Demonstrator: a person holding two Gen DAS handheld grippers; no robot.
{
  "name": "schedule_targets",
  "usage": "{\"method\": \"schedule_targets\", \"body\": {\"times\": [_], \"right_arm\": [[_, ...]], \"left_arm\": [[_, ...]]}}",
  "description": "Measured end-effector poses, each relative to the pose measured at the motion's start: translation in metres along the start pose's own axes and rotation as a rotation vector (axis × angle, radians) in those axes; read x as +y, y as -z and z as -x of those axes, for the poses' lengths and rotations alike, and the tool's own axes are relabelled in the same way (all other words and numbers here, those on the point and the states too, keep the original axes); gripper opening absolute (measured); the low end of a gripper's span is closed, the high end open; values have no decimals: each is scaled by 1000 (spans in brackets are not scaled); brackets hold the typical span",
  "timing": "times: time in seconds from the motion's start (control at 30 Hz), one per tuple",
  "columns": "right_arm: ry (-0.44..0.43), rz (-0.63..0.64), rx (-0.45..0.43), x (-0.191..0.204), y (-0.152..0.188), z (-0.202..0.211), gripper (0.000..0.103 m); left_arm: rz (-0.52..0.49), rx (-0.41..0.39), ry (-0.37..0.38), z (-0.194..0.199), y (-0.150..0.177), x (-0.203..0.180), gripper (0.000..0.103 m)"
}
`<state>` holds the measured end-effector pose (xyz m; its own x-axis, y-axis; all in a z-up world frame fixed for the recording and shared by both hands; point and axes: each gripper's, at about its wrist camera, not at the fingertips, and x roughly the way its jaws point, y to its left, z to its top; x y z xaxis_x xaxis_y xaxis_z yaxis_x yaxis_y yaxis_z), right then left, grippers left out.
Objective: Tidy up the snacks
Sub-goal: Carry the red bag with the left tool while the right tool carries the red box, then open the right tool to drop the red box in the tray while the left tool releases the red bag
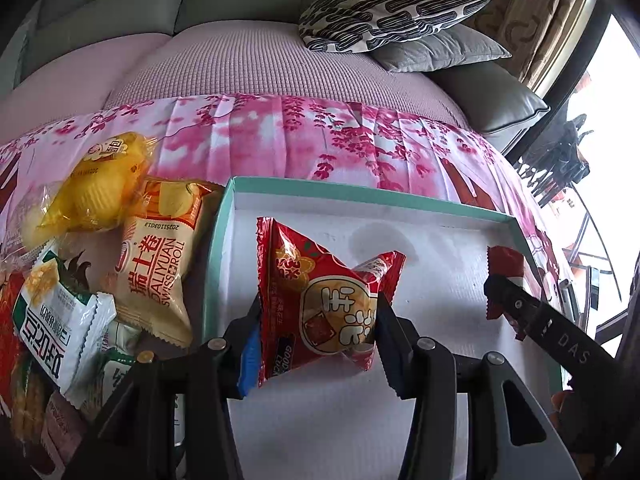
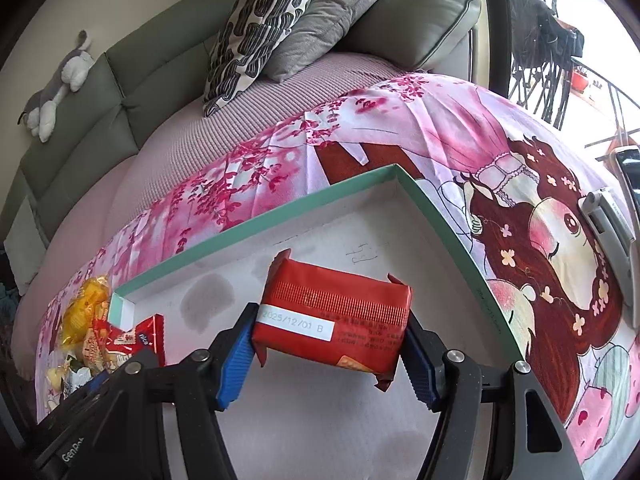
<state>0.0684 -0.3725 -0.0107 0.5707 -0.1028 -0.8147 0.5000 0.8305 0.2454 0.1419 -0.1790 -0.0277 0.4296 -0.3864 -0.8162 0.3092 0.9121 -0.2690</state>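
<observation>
Both hand-held grippers, left [image 1: 318,316] clamping a red snack packet [image 1: 320,300], right [image 2: 330,340] a red bar [image 2: 336,320], hover over the teal-rimmed box [image 1: 360,196].

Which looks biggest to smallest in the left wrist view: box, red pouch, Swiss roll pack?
1. box
2-3. red pouch and Swiss roll pack: look alike; the pouch is nearer the camera, so unranked.

Red pack [image 2: 334,326]: "2025/12/01 B".
</observation>
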Motion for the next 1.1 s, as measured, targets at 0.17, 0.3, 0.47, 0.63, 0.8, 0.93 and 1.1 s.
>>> {"method": "schedule_targets", "body": {"times": [0.17, 0.3, 0.47, 0.63, 0.8, 0.93, 1.1], "right_arm": [[7, 14, 0, 2, 0, 1, 70], [24, 48, 1, 6, 0, 2, 74], [28, 70, -1, 10, 3, 12, 76], [34, 79, -10, 12, 5, 23, 77], [29, 89, -16, 13, 7, 30, 95], [23, 81, -12, 12, 8, 30, 100], [15, 80, -15, 13, 11, 31, 103]], "left_arm": [[9, 15, -2, -5, -2, -1, 72], [7, -2, 10, 1, -3, -4, 83], [22, -34, 21, 19, -6, -5, 88], [34, -86, 22, 45, -9, -2, 90], [43, -105, 44, 59, -8, -2, 97], [77, -130, 4, 68, -6, 8, 99], [104, -174, -139, 76, 0, 27, 101]]}}
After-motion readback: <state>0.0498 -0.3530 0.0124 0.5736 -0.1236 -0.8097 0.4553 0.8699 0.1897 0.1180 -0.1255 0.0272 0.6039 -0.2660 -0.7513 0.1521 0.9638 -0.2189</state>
